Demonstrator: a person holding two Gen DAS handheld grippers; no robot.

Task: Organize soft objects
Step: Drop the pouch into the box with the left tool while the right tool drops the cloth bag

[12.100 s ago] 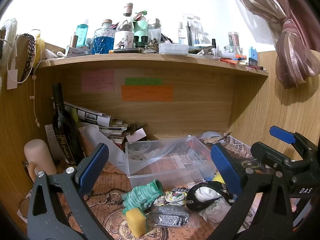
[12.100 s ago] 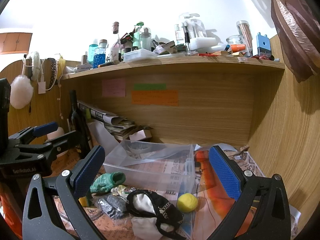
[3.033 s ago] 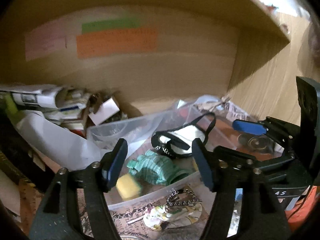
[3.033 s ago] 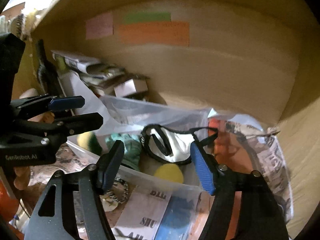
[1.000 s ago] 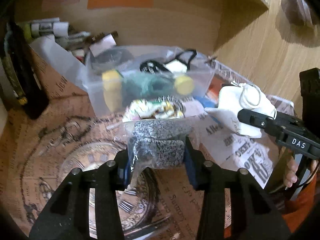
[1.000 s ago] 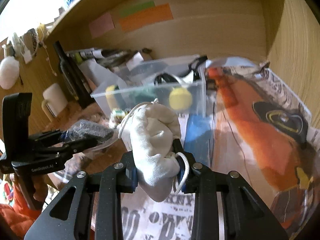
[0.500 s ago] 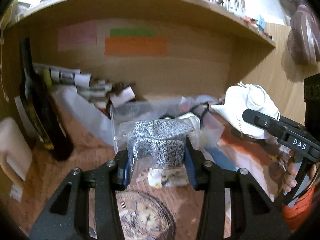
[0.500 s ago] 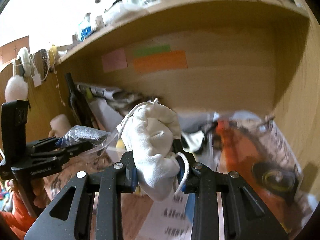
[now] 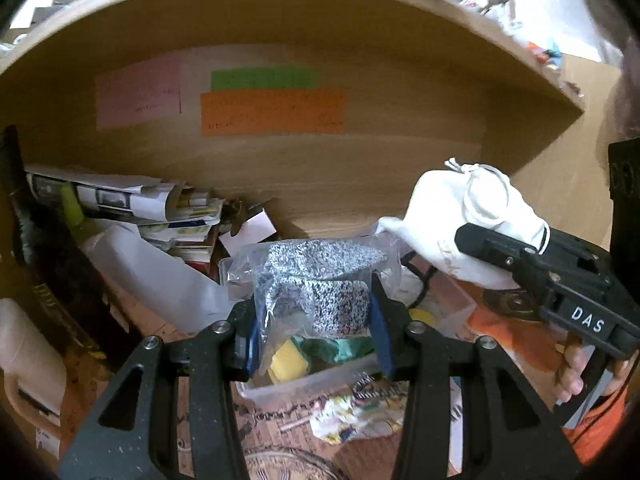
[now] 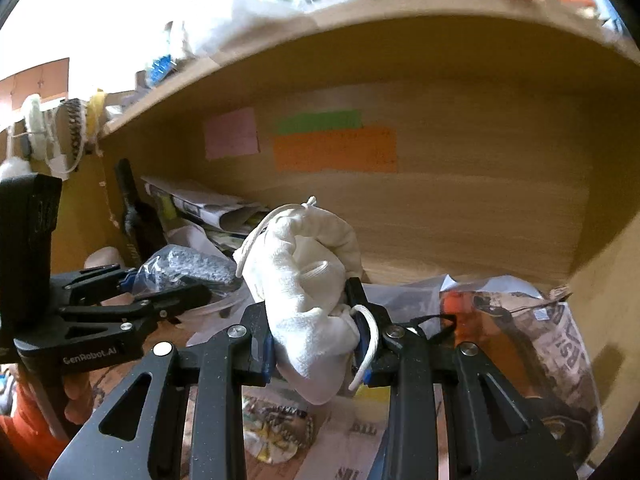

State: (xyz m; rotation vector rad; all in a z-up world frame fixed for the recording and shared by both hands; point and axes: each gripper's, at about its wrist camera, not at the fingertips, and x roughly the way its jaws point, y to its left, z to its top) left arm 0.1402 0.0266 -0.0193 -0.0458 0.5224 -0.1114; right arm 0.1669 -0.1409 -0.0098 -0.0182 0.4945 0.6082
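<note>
My left wrist camera looks close along my fingers toward the wooden back wall; my right faces likewise from beside it. Both share the orange note point(image 9: 272, 112) point(image 10: 335, 150) and each other's gripper.

Home desk nook: sticky notes point(image 9: 272, 112), cluttered shelf point(image 10: 360, 12).

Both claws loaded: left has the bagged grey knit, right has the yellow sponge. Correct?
Not quite. The right claw is shut on a white drawstring pouch, not the yellow sponge; the right wrist view shows it. The sponge sits in the clear bin. The left claw does hold the bagged grey knit.
</note>
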